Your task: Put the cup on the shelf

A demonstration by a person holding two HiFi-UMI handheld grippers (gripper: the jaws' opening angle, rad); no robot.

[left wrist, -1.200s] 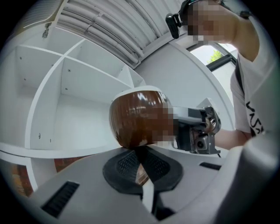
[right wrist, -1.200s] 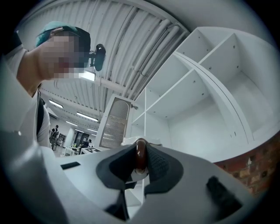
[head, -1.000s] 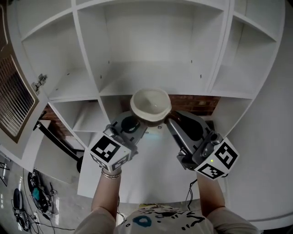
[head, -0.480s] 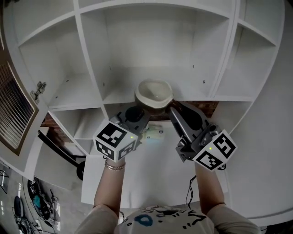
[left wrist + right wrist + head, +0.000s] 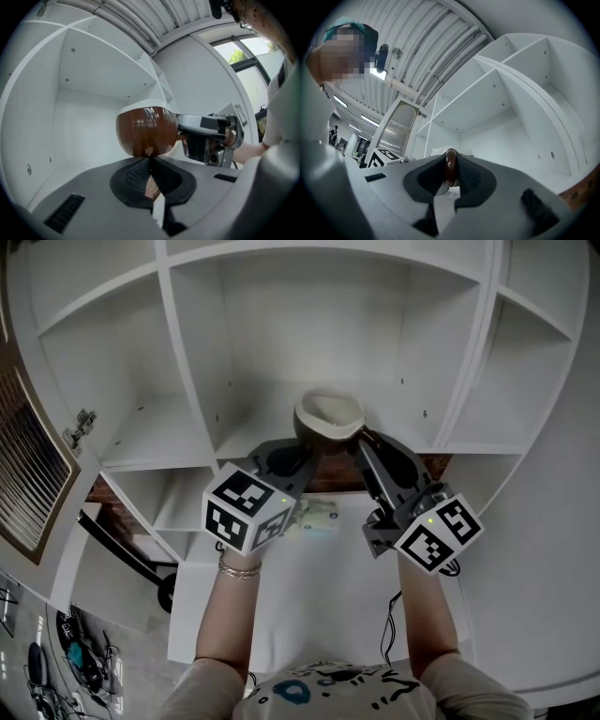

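Now brown cup (image 5: 328, 418) upright, mouth up, handle toward right tongs (image 5: 450, 174) clamping it; left tongs (image 5: 149, 163) closed, empty, at its base.

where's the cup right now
In the head view the cup is centre, at the mouth of the middle shelf compartment, its handle pinched by the right gripper.

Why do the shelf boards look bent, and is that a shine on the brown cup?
Head view: the wide lens bows the straight shelf boards into curves. Left gripper view: a dark round border, pale glare streaks on the cup, and the window at top right is washed out. Right gripper view: the same round border, and the ceiling lights flare at left.
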